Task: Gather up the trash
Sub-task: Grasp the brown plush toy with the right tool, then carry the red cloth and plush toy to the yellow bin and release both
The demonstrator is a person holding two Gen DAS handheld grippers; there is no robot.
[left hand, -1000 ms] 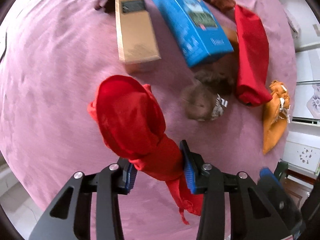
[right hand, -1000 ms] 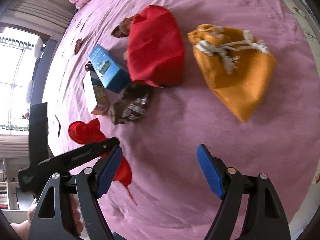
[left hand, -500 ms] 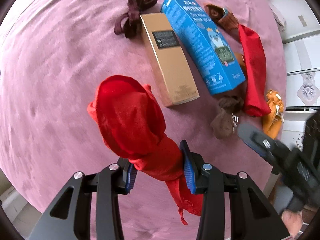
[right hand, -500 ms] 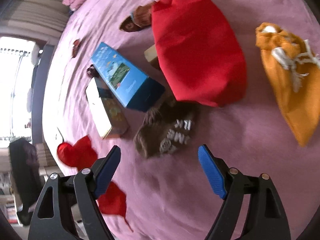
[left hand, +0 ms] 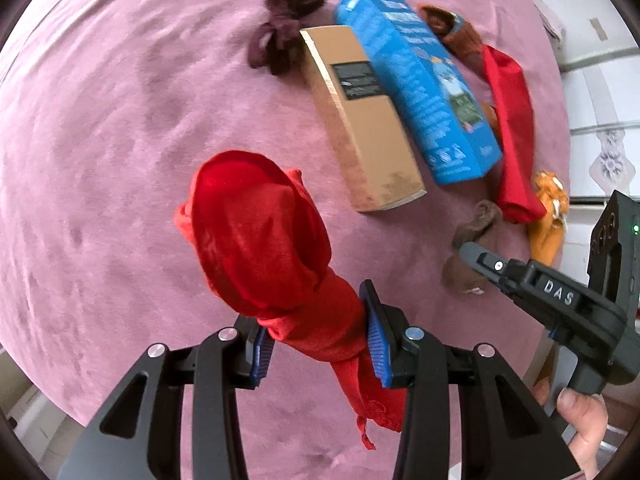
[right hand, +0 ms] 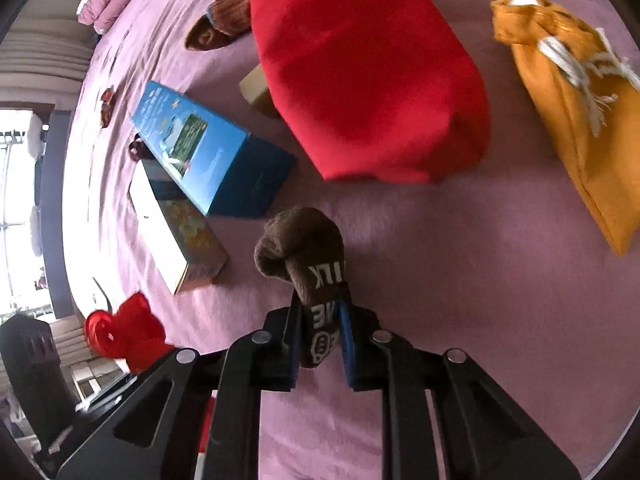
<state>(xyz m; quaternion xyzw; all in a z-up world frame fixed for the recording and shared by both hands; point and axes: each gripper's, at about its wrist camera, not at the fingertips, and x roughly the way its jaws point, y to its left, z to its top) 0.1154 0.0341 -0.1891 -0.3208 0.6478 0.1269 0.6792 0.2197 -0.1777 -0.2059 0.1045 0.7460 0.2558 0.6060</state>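
Between closing right jaws, brown sock point(right hand: 304, 256)

My right claw point(left hand: 472, 250) reaches into the left camera's view, its tips hiding part of the brown sock point(left hand: 476, 228). The red bag point(right hand: 360, 68) runs off the top edge of the right camera's view and covers most of a pale block point(right hand: 256, 90). The orange pouch point(right hand: 576, 112) is motion-blurred. Print on the blue box point(left hand: 416, 80) is too smeared to read.
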